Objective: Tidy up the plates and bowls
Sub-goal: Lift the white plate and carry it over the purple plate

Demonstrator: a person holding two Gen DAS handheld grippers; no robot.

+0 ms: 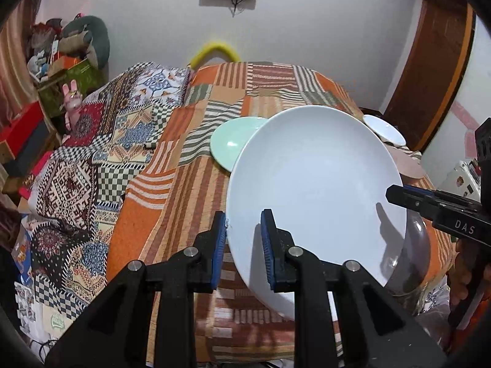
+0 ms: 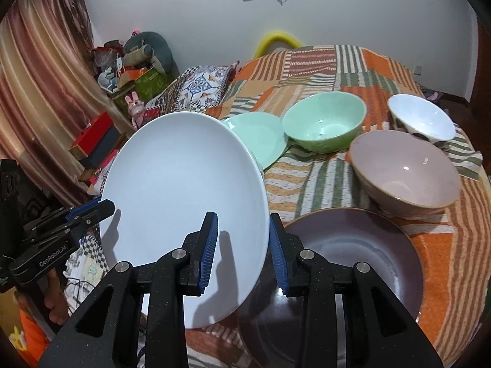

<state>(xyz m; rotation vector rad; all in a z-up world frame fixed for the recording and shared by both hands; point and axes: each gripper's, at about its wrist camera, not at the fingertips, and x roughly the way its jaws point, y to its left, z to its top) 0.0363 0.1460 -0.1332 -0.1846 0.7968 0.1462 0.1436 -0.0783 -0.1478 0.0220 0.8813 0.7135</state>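
Note:
A large white plate (image 1: 316, 190) is held tilted above the bed, also in the right wrist view (image 2: 184, 202). My left gripper (image 1: 242, 245) straddles its left rim, and my right gripper (image 2: 242, 245) straddles its right rim; both pairs of pads stand a little apart around the edge. The right gripper shows in the left wrist view (image 1: 399, 193), the left one in the right wrist view (image 2: 104, 208). Under the white plate lies a purple plate (image 2: 368, 263). Beyond are a green plate (image 2: 260, 135), green bowl (image 2: 325, 122), pink bowl (image 2: 405, 171) and white bowl (image 2: 423, 116).
Everything sits on a bed with an orange striped patchwork blanket (image 1: 184, 184). A patterned quilt (image 1: 92, 168) hangs on its left side. Boxes and clutter (image 2: 101, 141) stand by the curtain on the left. A wooden door (image 1: 429, 76) is at the right.

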